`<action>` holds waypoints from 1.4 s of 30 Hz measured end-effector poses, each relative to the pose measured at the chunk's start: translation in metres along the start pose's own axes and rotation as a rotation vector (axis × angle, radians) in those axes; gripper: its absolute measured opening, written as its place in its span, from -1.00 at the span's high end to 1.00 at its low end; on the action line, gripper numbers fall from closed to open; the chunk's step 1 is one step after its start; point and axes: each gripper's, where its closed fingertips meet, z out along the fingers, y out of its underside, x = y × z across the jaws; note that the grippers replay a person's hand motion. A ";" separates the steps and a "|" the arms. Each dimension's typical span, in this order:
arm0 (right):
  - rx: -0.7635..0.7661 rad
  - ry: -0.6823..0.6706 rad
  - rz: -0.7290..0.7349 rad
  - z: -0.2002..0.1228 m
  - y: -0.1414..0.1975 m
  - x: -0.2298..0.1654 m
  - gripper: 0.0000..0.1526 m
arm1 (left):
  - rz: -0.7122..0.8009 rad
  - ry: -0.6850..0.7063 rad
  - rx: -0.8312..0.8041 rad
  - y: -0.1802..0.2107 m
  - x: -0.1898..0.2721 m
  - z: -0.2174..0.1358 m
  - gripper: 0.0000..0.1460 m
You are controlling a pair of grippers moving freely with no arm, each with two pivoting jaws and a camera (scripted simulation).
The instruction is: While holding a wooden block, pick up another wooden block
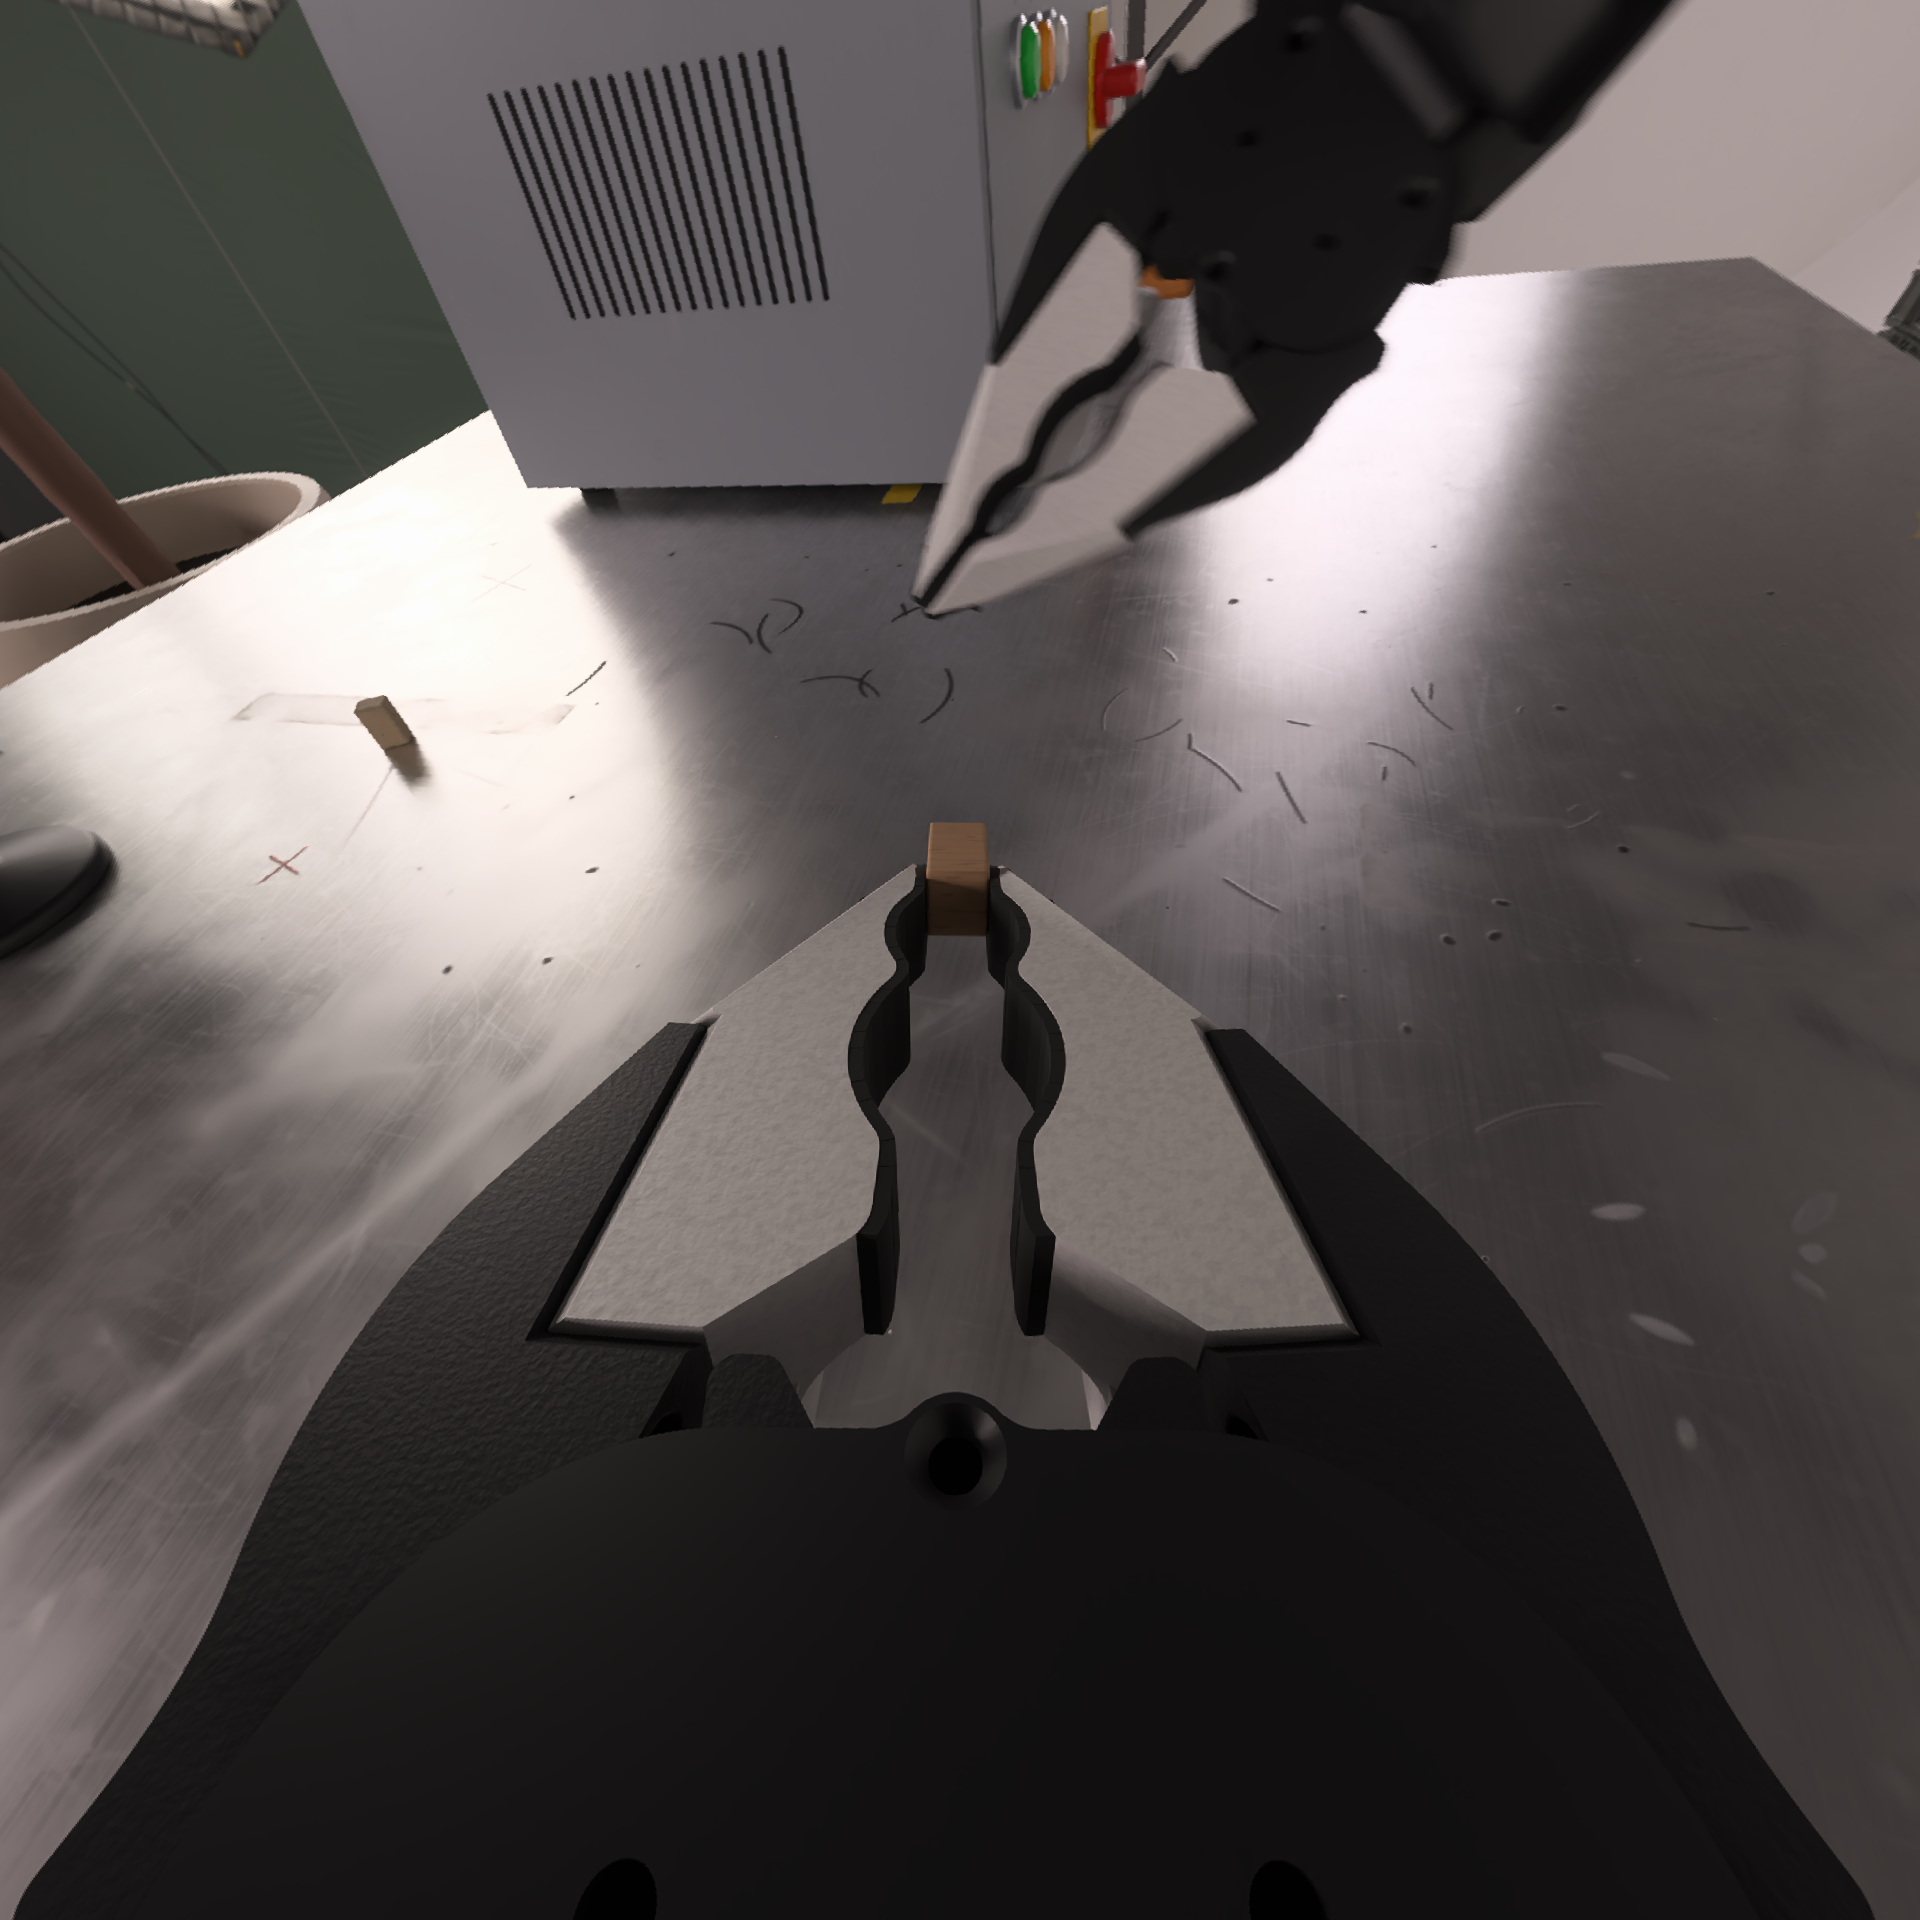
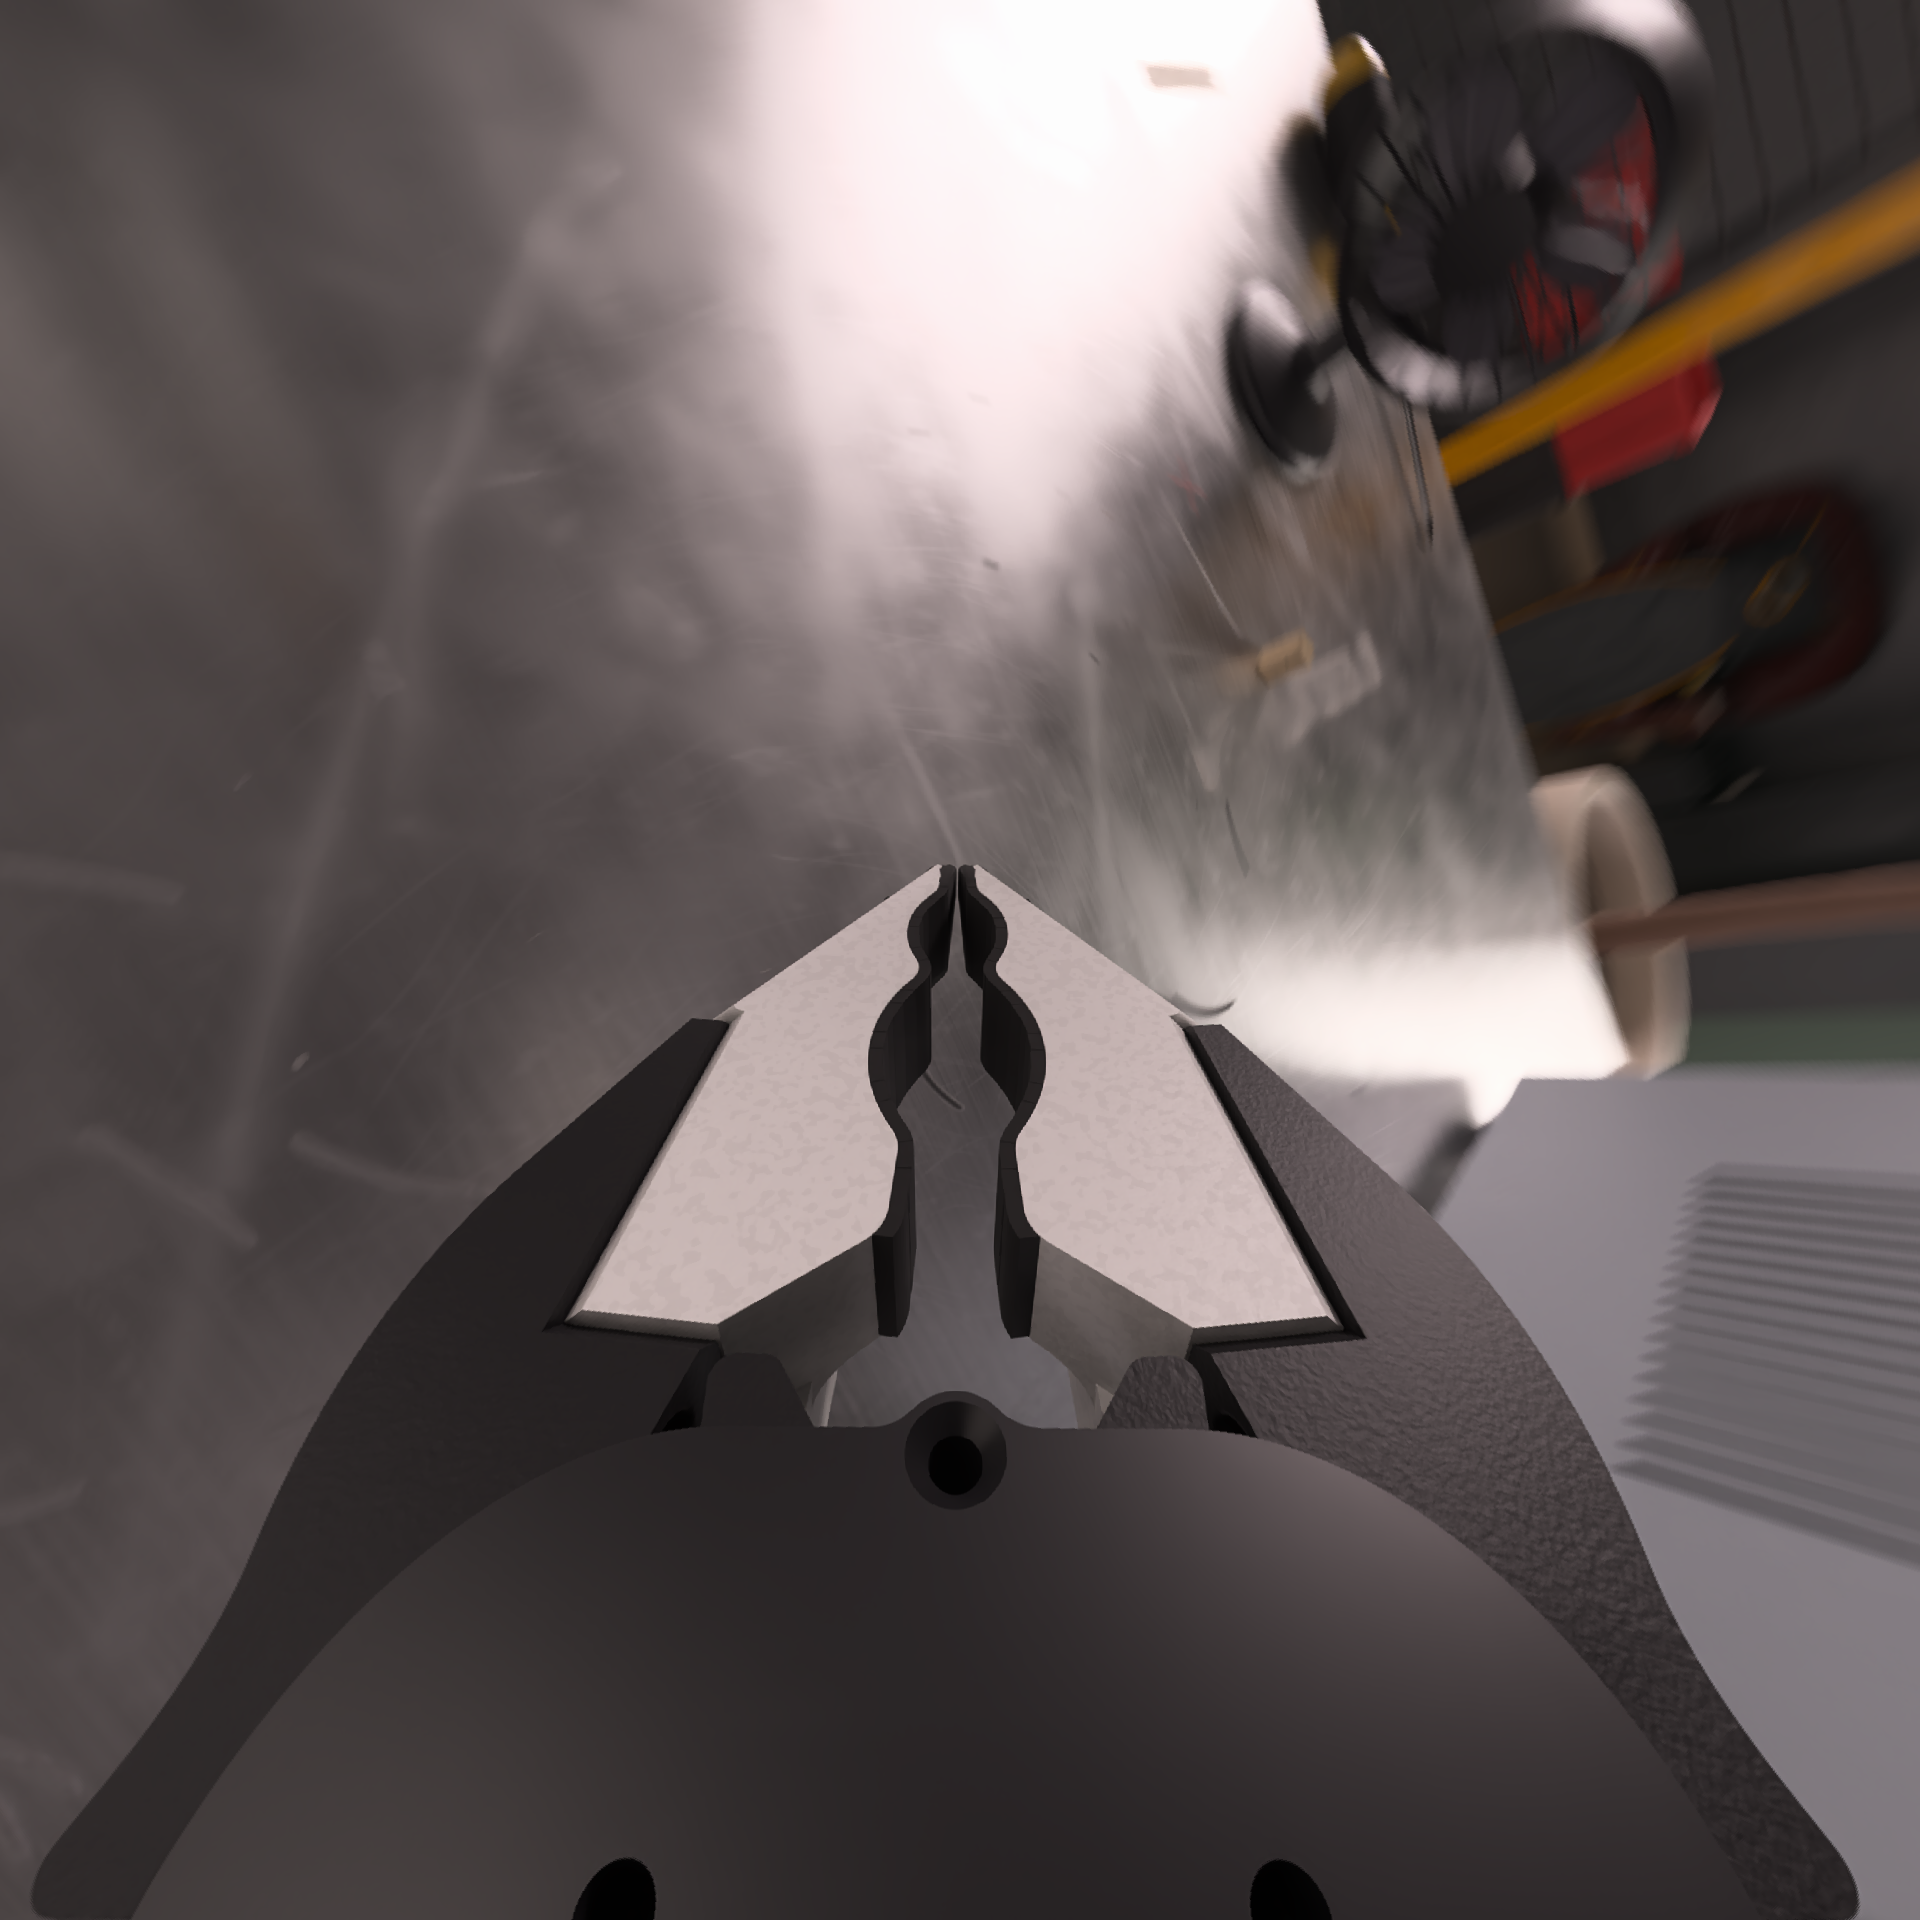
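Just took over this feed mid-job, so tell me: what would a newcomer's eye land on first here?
First, the left claw, shut on a small wooden block at its tips, low over the scratched metal table. Next, the right claw, shut and empty, tips down near the table in front of a grey cabinet. A second wooden block lies free on the table, far left.

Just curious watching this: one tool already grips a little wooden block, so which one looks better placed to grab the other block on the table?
The right tool: it is shut on nothing, so free to open. The left tool holds a wooden block; the loose block lies apart.
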 end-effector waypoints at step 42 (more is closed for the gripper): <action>0.062 -0.279 0.748 0.205 0.011 0.151 0.66 | 0.028 0.052 0.009 0.003 0.005 0.000 0.87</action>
